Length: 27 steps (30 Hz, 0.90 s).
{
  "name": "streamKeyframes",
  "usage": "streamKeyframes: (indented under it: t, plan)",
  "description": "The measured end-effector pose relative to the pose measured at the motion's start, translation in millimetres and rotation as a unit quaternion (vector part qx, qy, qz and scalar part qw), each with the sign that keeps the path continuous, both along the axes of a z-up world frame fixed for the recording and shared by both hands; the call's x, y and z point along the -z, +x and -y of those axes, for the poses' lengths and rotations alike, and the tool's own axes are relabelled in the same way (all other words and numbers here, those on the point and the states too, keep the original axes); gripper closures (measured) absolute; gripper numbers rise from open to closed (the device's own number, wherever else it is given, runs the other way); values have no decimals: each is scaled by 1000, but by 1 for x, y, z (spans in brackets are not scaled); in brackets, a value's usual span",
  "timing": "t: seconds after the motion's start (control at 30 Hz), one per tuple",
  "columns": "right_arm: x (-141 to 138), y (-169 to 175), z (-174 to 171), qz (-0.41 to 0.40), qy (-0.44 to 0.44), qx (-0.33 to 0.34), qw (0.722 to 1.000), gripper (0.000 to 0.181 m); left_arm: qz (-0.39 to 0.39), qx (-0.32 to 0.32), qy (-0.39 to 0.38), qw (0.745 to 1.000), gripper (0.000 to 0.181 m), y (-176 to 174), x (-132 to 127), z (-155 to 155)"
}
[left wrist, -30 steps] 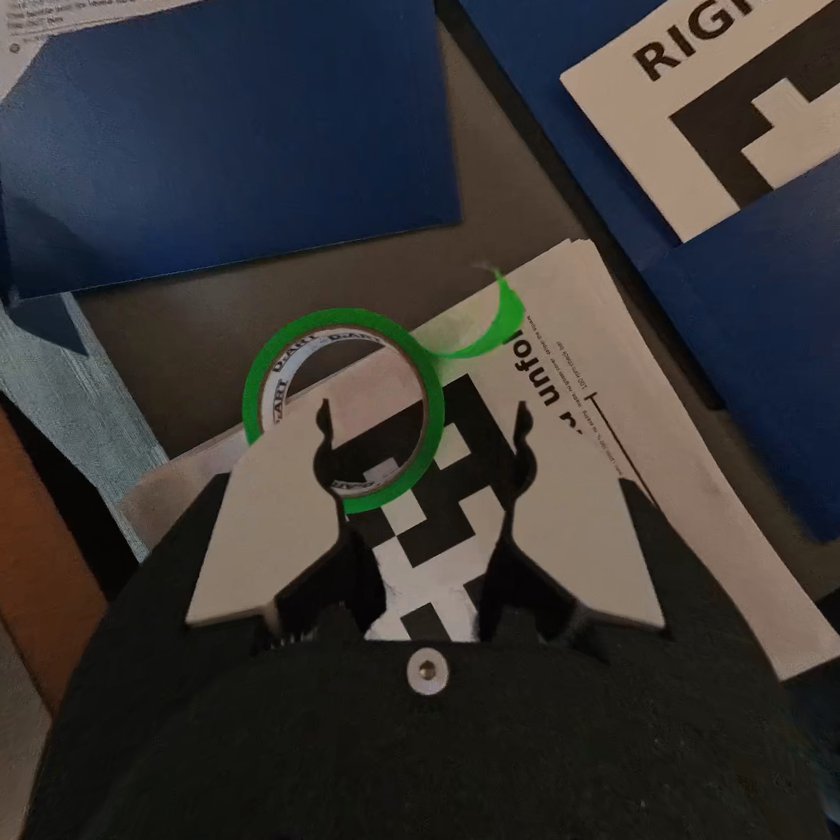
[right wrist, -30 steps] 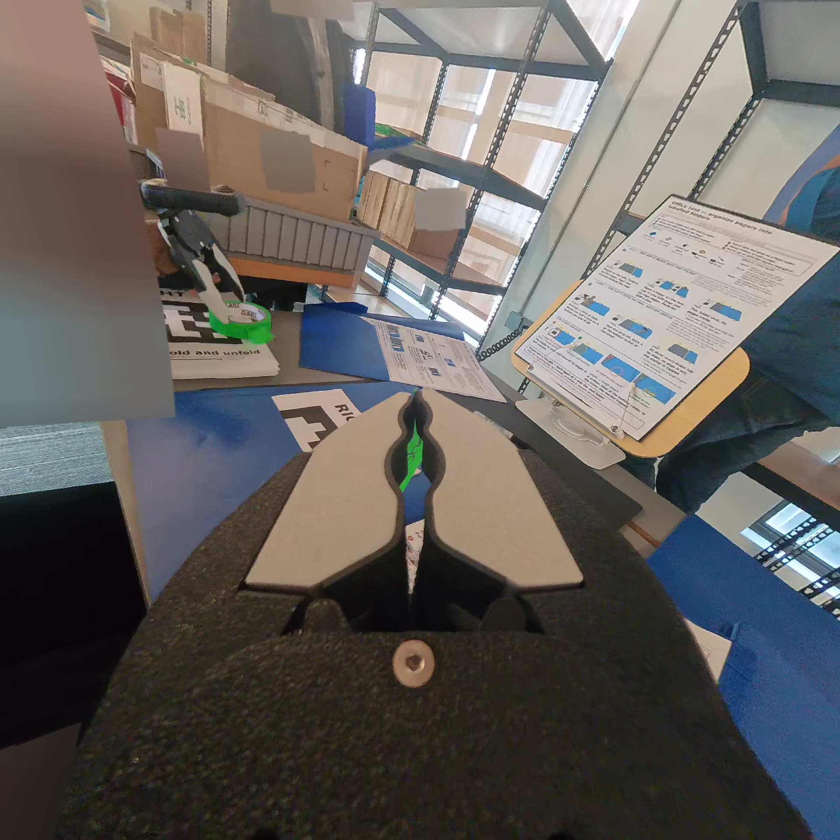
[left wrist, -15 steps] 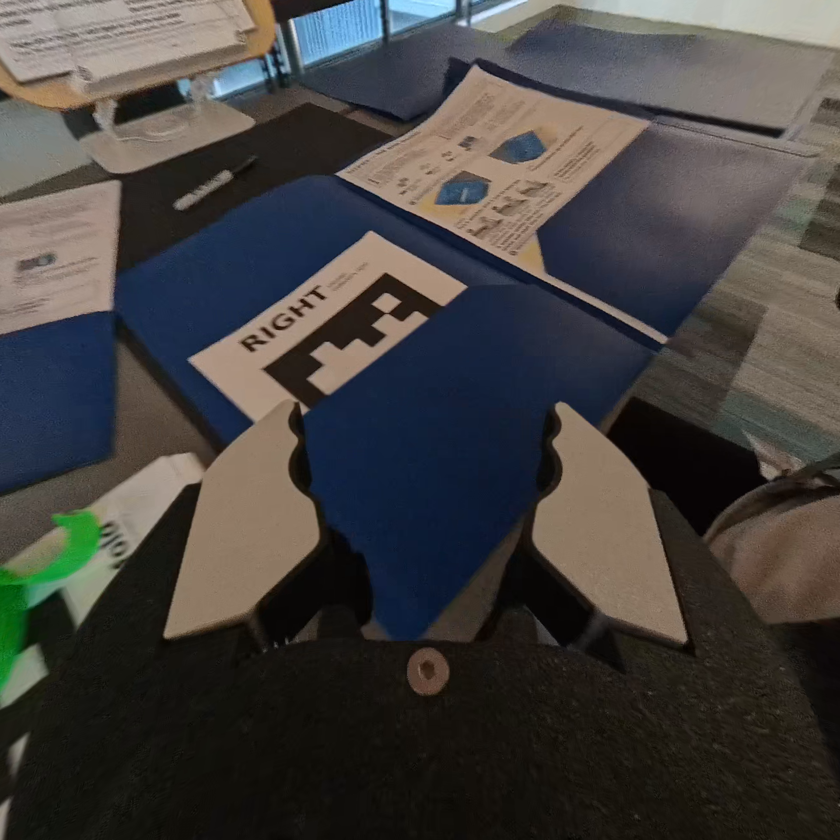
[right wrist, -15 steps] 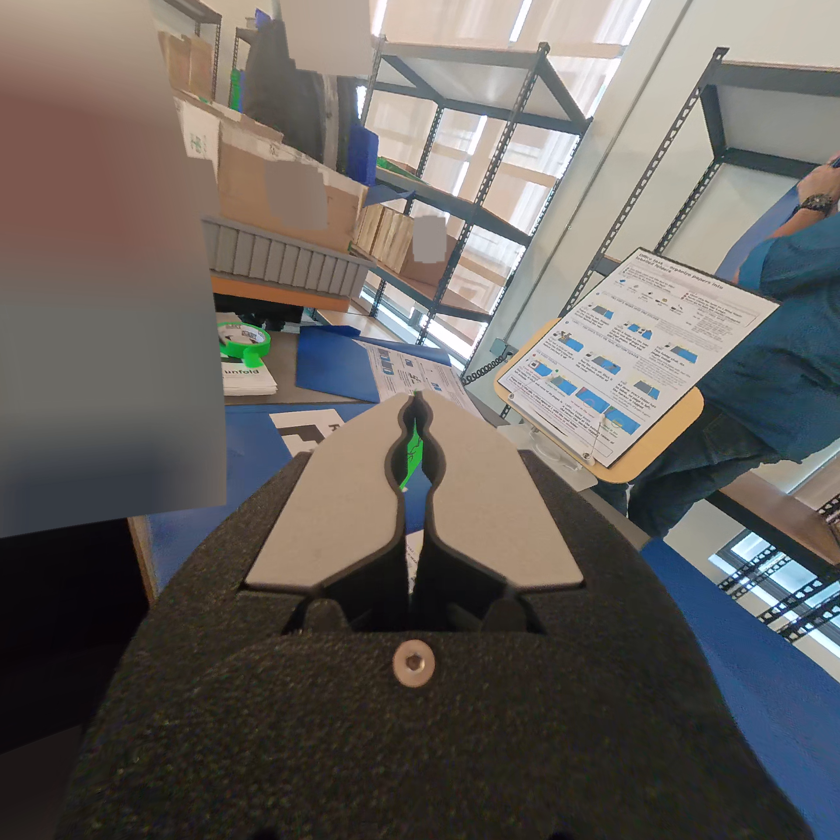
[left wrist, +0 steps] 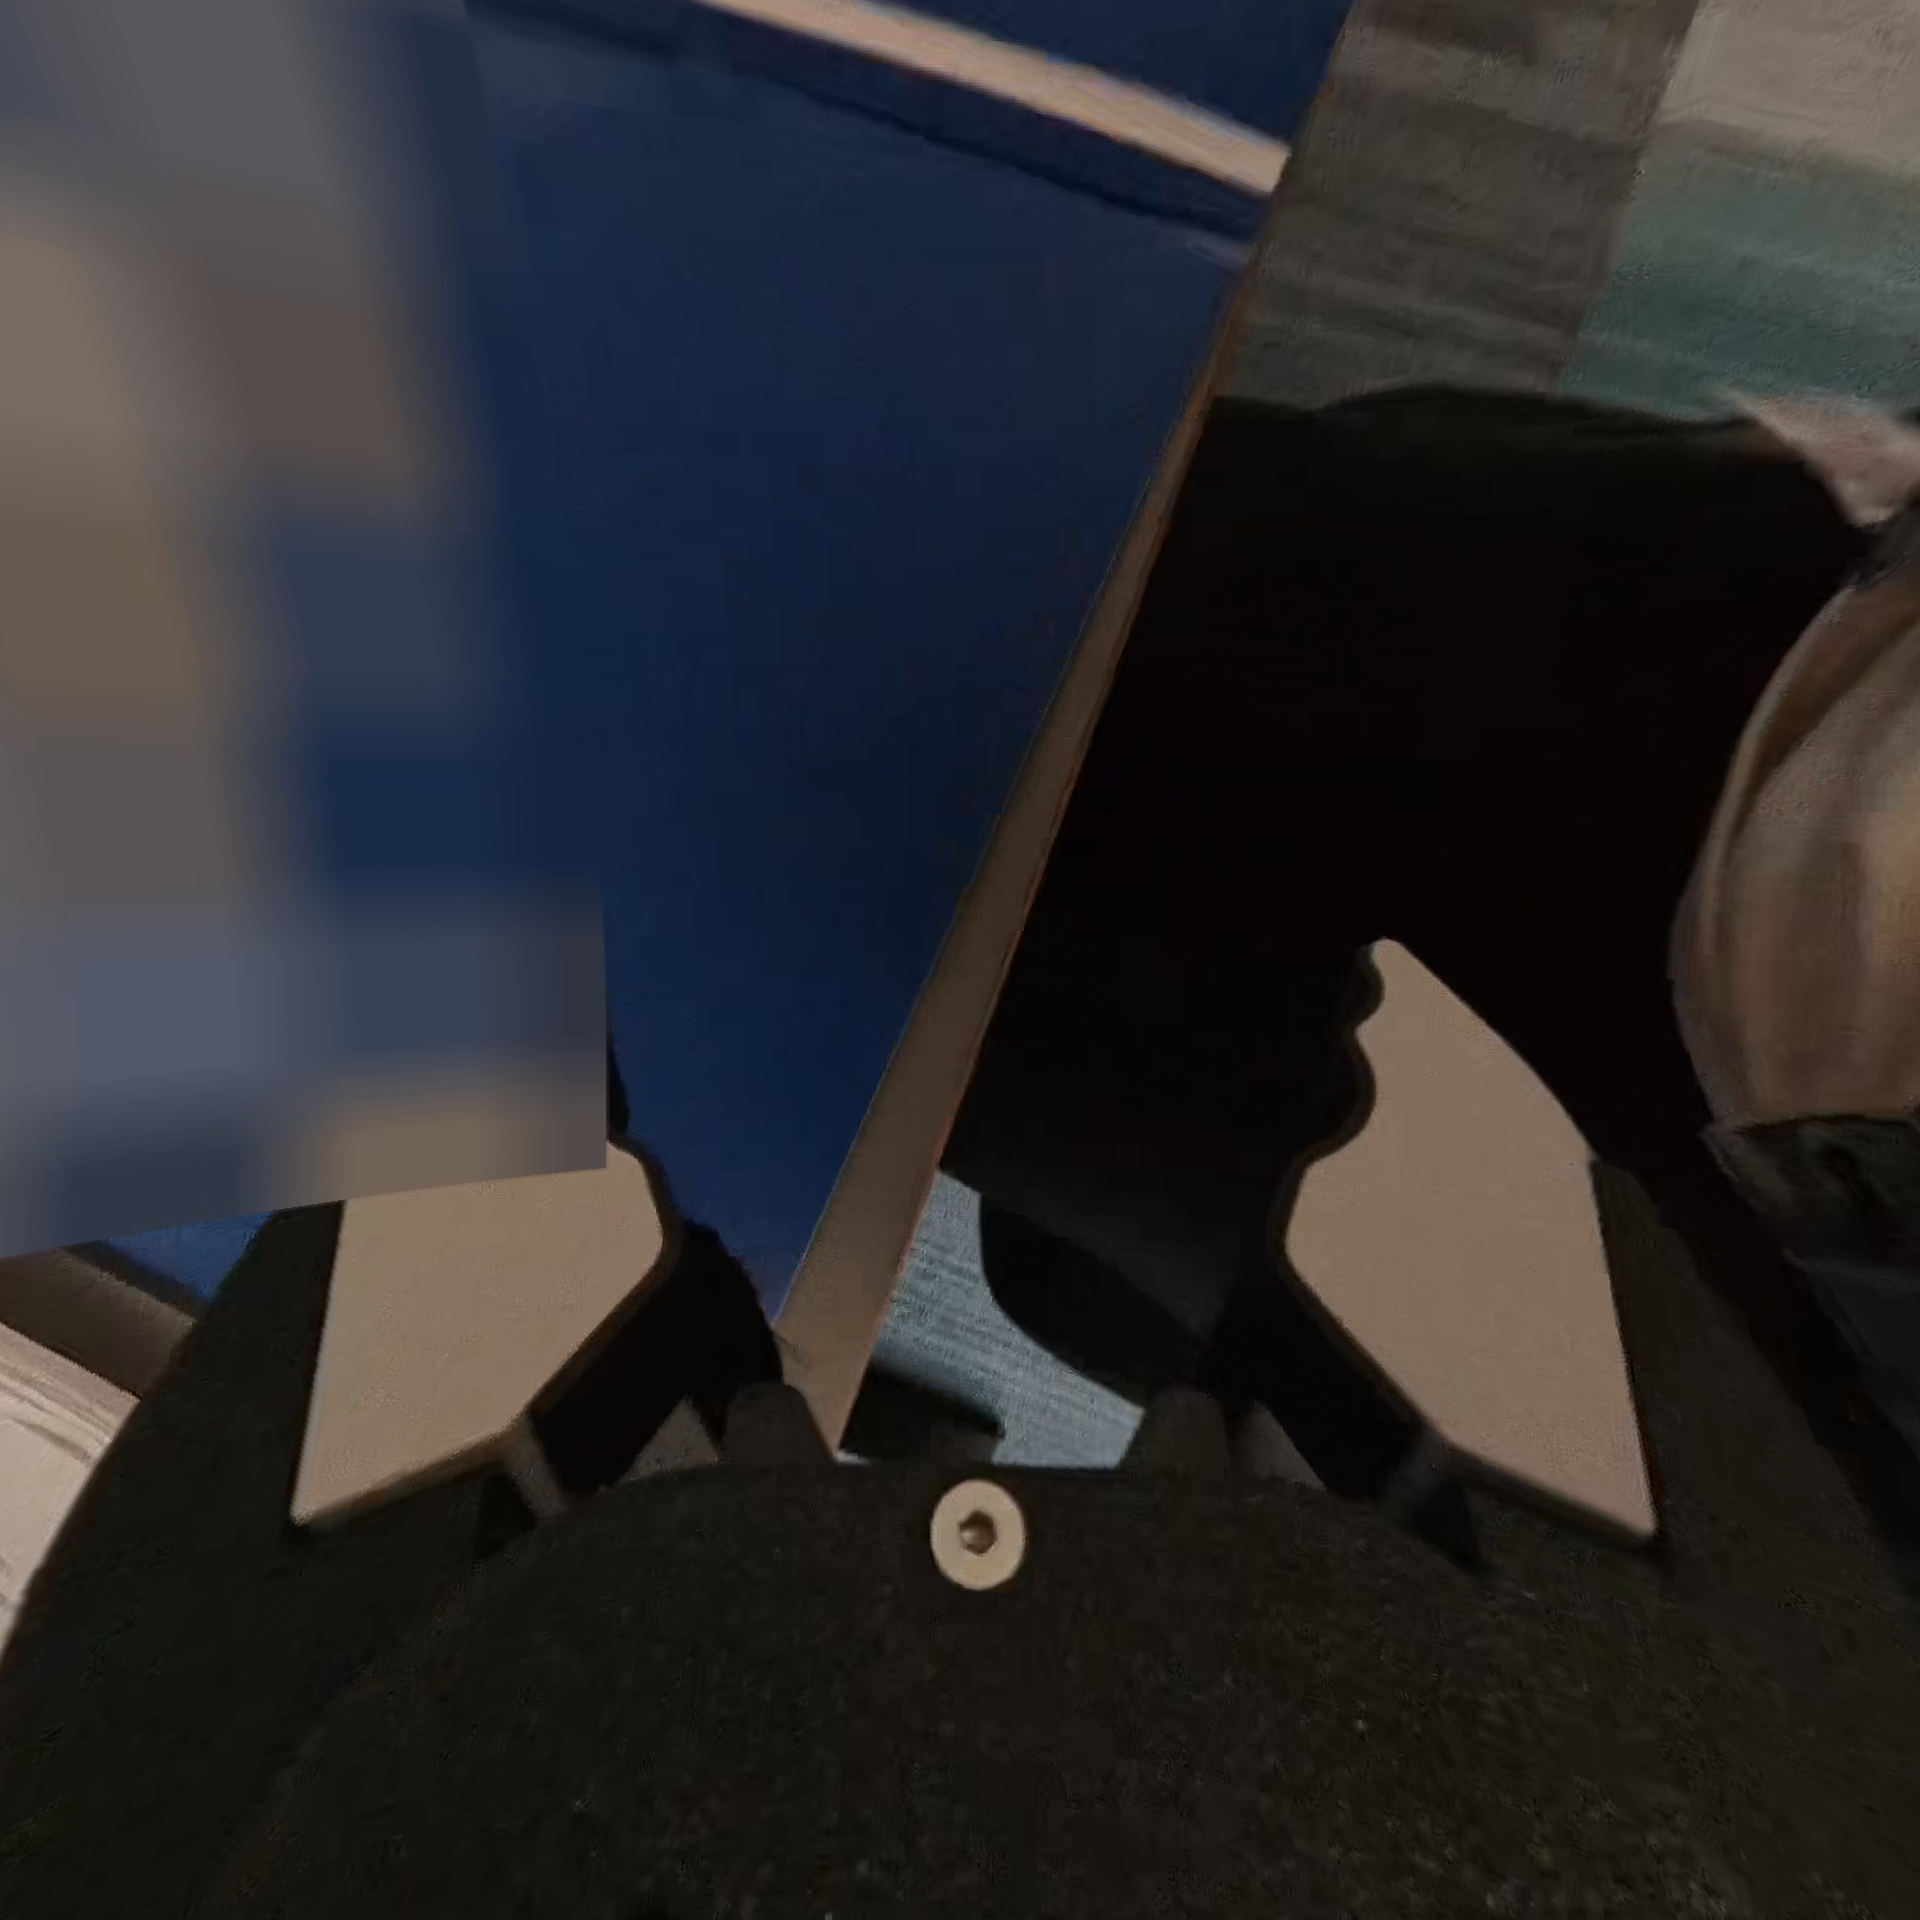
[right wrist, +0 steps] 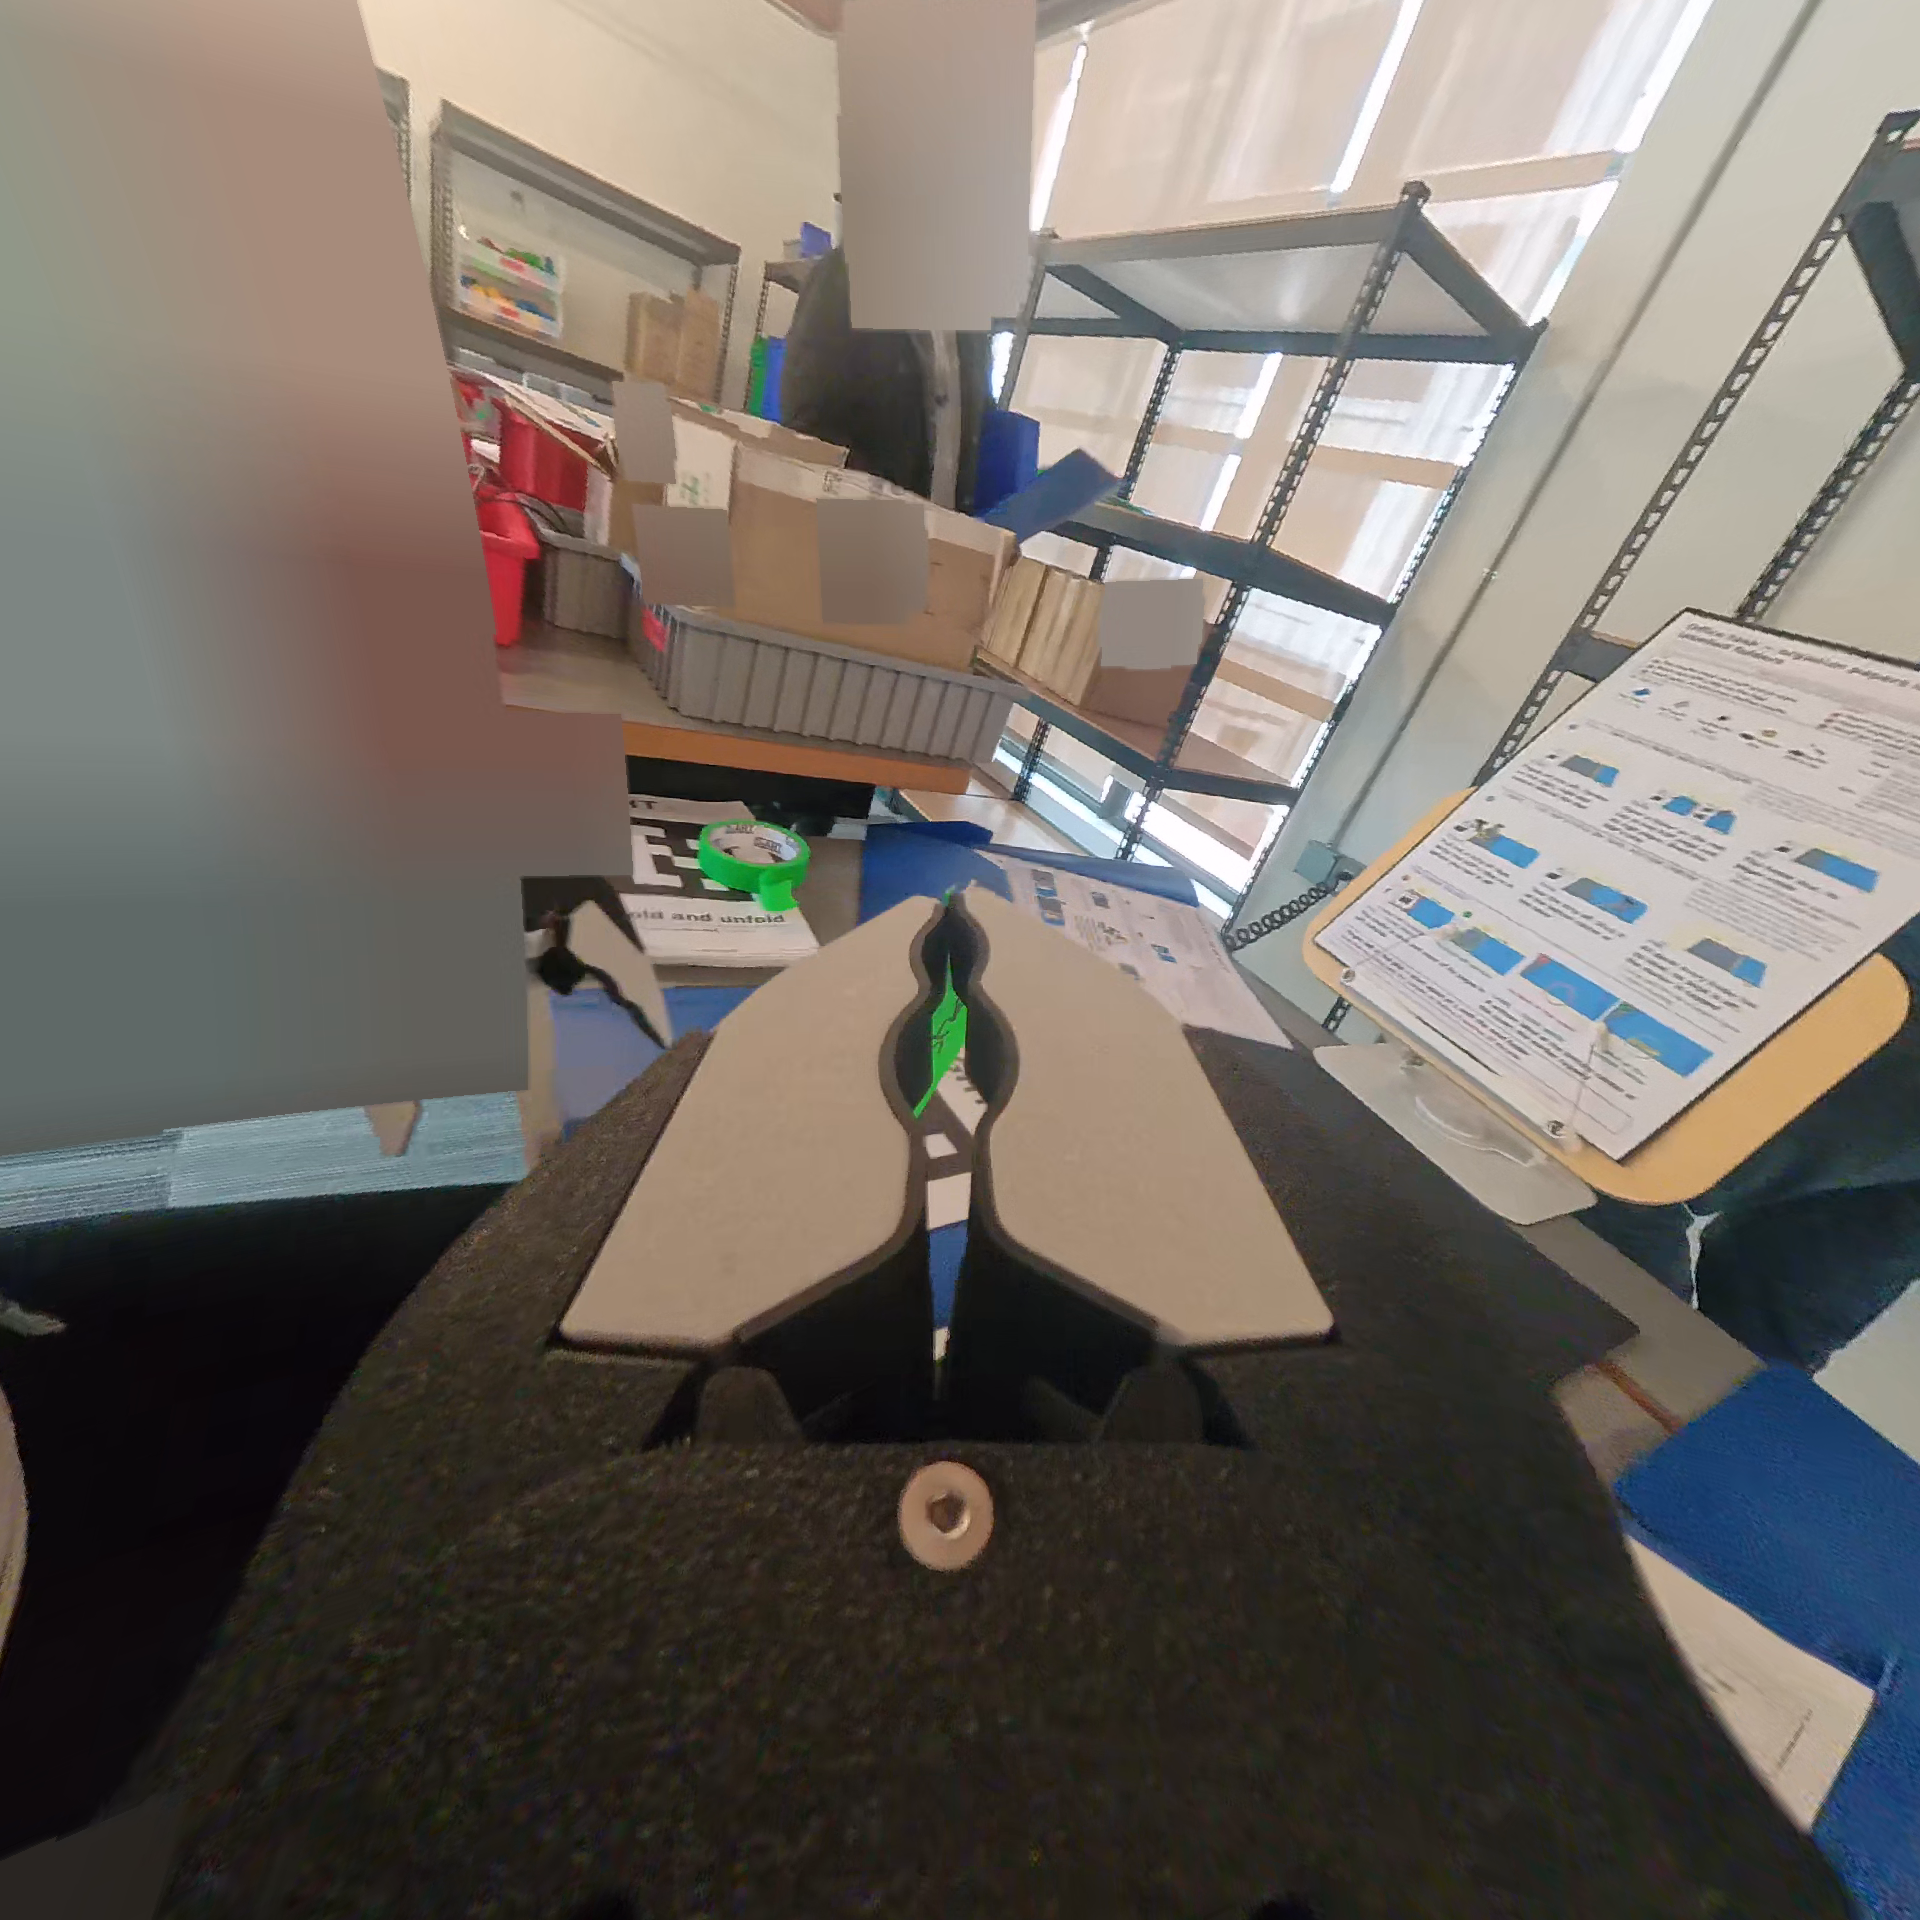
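My right gripper (right wrist: 948, 909) is shut on a short strip of green tape (right wrist: 940, 1029) and holds it above the table. The green tape roll (right wrist: 753, 852) lies on a stack of printed papers (right wrist: 727, 925) at the far left of the table. My left gripper (left wrist: 997, 1039) is open and empty, over the near edge of the table (left wrist: 1039, 831), with a blue folder (left wrist: 831, 623) under its left finger. It also shows in the right wrist view (right wrist: 603, 977), low at the left. The left wrist view is blurred and partly covered by a mosaic patch.
An instruction board on a stand (right wrist: 1662, 914) stands at the right. An open blue folder with a printed sheet (right wrist: 1091, 914) lies beyond my right gripper. Metal shelving (right wrist: 1247, 520), cardboard boxes and a grey bin (right wrist: 831, 686) are behind. A person's clothing (left wrist: 1818, 831) is right of the table edge.
My left gripper has left the tape roll on the paper stack and swung right, across the blue folder to the table edge, staying open. My right gripper stays shut on the tape strip.
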State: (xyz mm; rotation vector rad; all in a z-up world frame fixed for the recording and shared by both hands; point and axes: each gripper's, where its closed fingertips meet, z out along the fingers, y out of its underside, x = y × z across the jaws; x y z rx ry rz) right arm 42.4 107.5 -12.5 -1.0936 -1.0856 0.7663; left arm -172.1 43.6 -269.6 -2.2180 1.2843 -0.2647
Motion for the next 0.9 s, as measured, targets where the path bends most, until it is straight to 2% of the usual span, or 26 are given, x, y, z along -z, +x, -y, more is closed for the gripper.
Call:
streamKeyframes:
  t: [0.07,0.1,0.17,0.23,0.3,0.37,0.4,0.47,0.5,0.53,0.57,0.6,0.67,0.7,0.73,0.77,0.8,0.9]
  plan:
    - [5,3,7,10,1,1,1000,181,-48,3,-32,998,54,-7,29,-3]
    - [5,5,11,11,2,1,1000,181,-68,-12,-27,997,50,-10,40,-7]
    - [6,10,19,13,3,3,1000,181,-111,-9,34,993,65,-14,45,-11]
    - [6,16,27,13,5,7,1000,181,-140,6,71,988,70,-13,48,-4]
    - [4,21,35,9,7,9,1000,181,-119,10,77,990,75,-5,45,8]
    - [1,24,41,4,12,8,1000,181,-62,-1,57,996,96,6,33,21]
    - [-1,24,44,3,15,7,1000,181,-31,-16,42,999,96,10,28,26]
    - [-4,23,50,1,21,5,1000,181,44,-119,47,991,97,7,5,24]
    - [-6,22,52,0,24,3,1000,181,132,-189,55,972,97,9,-15,23]
    - [-7,21,55,0,27,0,1000,181,256,-253,59,931,102,14,-37,27]
    - [-8,20,56,0,29,-1,1000,181,391,-307,58,866,109,15,-58,33]
    - [-9,19,56,1,30,-2,1000,181,505,-352,55,786,103,9,-70,41]
    - [-9,18,55,-2,28,-7,1000,181,646,-425,32,633,113,-8,-58,57]
    - [-10,16,55,-5,26,-11,1000,181,674,-462,14,577,115,-15,-37,62]
    - [-11,15,54,-8,24,-16,1000,181,692,-484,-1,536,120,-17,-19,66]
    - [-12,13,53,-11,25,-21,999,181,704,-494,-18,510,125,-15,-4,66]
    - [-12,11,52,-12,26,-25,999,181,706,-499,-39,501,125,-10,8,64]
    - [-11,4,50,-12,25,-38,999,181,719,-480,-60,499,118,2,15,43]
